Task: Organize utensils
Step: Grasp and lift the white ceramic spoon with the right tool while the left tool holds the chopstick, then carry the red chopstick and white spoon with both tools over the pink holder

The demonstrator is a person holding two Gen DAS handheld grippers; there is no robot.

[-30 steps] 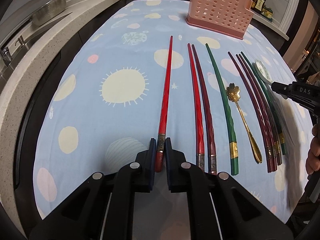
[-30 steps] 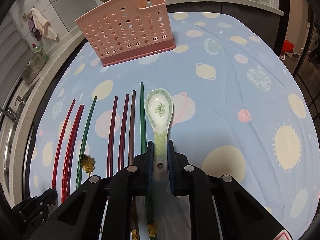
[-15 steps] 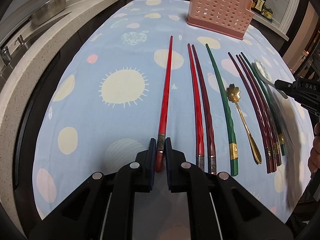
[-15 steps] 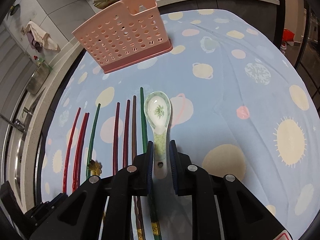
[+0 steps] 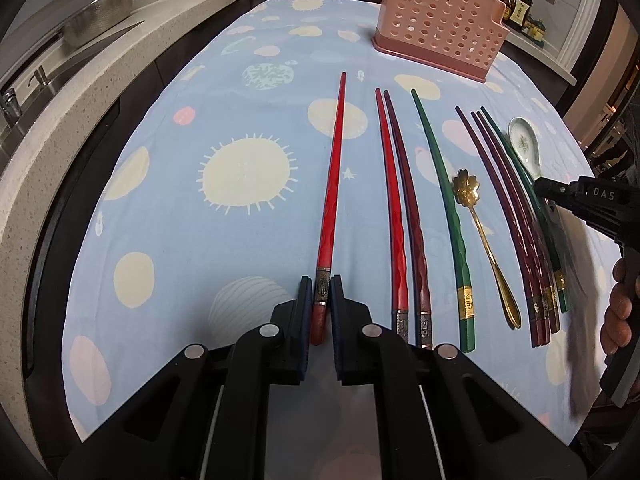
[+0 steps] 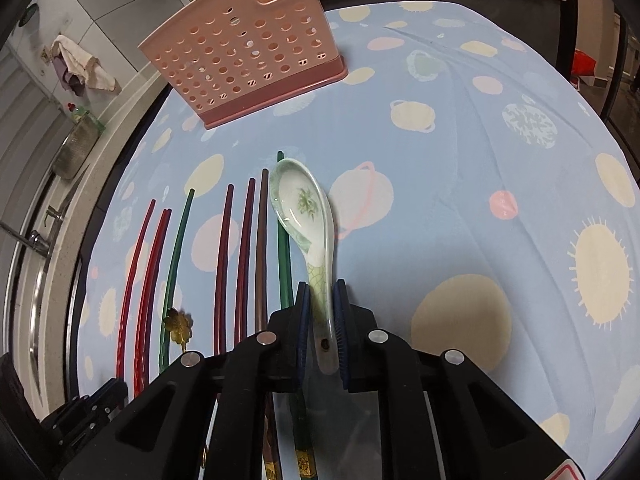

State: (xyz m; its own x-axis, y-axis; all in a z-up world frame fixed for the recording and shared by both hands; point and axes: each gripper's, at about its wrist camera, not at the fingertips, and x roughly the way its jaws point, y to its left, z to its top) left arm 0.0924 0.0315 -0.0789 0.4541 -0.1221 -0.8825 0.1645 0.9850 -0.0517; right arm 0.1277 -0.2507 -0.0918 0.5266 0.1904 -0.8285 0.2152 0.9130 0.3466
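My left gripper [image 5: 321, 286] is shut on the thick end of a bright red chopstick [image 5: 331, 184] that lies on the blue tablecloth. My right gripper [image 6: 321, 292] is shut on the handle of a white-and-green ceramic spoon [image 6: 303, 204] and holds it lifted above the cloth; the spoon [image 5: 524, 144] and gripper [image 5: 549, 191] also show at the right in the left wrist view. A pink perforated utensil holder [image 6: 248, 52] stands at the far end of the table; it also shows in the left wrist view [image 5: 440, 20].
Several chopsticks lie in a row: red [image 5: 390, 200], green [image 5: 444, 200], maroon [image 5: 504, 216]. A gold flower spoon [image 5: 466, 192] lies among them. A counter with a sink and colander [image 5: 96, 16] runs on the left. Bottles [image 5: 520, 4] stand behind the holder.
My right gripper has lifted the ceramic spoon off the cloth and carried it toward the pink holder. My left gripper stays shut on the red chopstick without moving.
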